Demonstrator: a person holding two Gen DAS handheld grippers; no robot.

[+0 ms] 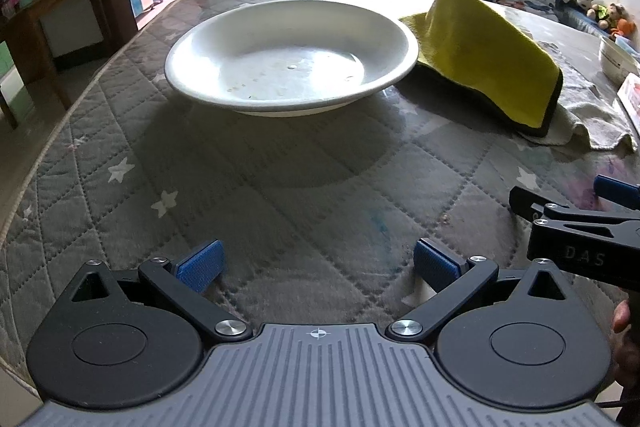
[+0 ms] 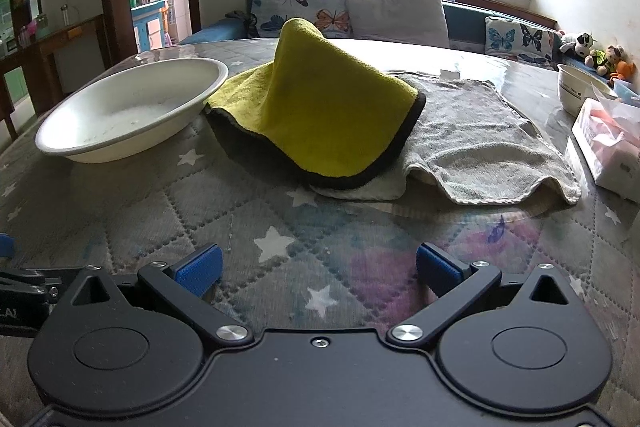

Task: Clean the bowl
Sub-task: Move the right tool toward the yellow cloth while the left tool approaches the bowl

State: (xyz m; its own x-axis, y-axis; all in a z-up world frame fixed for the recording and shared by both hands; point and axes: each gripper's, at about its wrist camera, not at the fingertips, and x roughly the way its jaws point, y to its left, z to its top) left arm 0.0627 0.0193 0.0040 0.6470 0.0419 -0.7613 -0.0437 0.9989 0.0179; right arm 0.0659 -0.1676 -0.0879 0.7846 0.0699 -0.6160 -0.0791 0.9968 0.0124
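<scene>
A quilted star-print table cover (image 1: 256, 187) carries a white shallow bowl (image 1: 292, 55) near its left edge, upright, mouth up; being round, it has no long axis. A yellow microfibre cloth (image 2: 320, 111) touches the bowl's right rim, draped over a grey towel (image 2: 480, 139). The left gripper (image 1: 318, 265) and right gripper (image 2: 318, 265) both hover wide open, empty.

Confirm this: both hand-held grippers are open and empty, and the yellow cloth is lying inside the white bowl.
Not quite. The yellow microfibre cloth lies bunched beside the shallow white bowl, on the table, not inside it, as the right wrist view shows. The left hand-held gripper and right hand-held gripper are indeed open and empty.
</scene>
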